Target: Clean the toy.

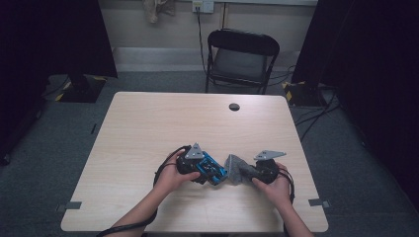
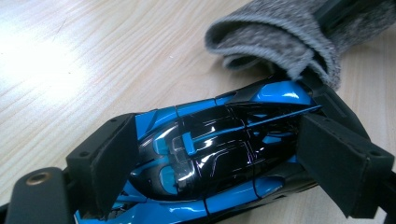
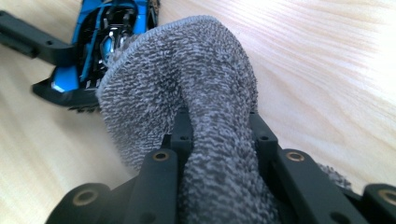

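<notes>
Grey cloth meets blue toy car near the table's front edge.
Right gripper [image 3: 219, 135] clamps the grey cloth [image 3: 187, 74]; left gripper [image 2: 215, 158] clamps the blue toy car [image 2: 210, 144] on the table [image 1: 148, 123]. Best to wipe lightly, keeping the car steady.

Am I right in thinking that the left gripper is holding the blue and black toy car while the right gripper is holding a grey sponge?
Nearly: the right gripper is shut on a grey cloth, not a sponge, as the right gripper view shows. The left gripper does hold the blue and black toy car.
</notes>
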`<state>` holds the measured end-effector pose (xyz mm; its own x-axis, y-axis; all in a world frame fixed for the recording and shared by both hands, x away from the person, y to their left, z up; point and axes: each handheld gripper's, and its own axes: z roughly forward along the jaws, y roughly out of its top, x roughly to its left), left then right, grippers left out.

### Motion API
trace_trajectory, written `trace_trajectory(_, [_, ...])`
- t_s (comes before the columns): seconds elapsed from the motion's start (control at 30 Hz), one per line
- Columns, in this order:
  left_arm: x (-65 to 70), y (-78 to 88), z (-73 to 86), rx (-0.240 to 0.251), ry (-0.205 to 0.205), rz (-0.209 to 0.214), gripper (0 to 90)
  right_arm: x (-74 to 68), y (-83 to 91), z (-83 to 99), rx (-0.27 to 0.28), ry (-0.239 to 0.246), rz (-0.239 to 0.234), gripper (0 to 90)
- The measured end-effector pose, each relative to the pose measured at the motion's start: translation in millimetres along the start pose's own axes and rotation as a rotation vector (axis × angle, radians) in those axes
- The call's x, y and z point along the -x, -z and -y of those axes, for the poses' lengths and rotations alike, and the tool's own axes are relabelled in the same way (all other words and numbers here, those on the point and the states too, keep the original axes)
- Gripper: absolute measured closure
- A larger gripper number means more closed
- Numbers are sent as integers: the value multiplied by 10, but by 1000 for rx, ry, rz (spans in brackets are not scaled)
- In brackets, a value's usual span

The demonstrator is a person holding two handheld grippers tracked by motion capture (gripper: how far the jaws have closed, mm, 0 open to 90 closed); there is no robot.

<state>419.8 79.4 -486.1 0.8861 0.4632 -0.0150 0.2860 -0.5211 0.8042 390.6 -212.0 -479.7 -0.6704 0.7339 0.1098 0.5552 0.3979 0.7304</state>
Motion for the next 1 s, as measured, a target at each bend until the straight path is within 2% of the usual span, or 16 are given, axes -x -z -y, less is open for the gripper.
trace_trajectory(0.23, [-2,0,4,4,1,1,130,-35,187,67,15,12,-26,701])
trace_trajectory(0.3, [-2,0,6,5,1,0,130,-53,238,86,19,18,-45,701])
trace_trajectory(0.33, [-4,0,9,7,0,1,130,-91,294,110,24,31,-72,701])
trace_trajectory(0.37, [-4,0,9,7,0,1,130,-91,294,110,24,31,-72,701])
trace_trajectory(0.47, [-5,1,7,6,-1,0,130,-205,330,150,9,62,-112,699])
trace_trajectory(0.6, [-4,0,7,7,1,0,130,-329,300,179,-7,88,-170,697])
trace_trajectory(0.63, [-4,0,7,7,1,0,130,-329,300,179,-7,88,-170,697])
trace_trajectory(0.67, [-3,0,8,7,2,1,129,-395,263,186,-29,110,-199,697])
trace_trajectory(0.7, [-4,0,8,7,1,0,129,-395,263,186,-29,110,-199,697])
trace_trajectory(0.8, [-3,1,7,6,1,0,130,-479,172,175,-52,134,-238,696])
trace_trajectory(1.0, [-2,1,10,8,2,0,130,-471,50,140,-70,127,-240,695])
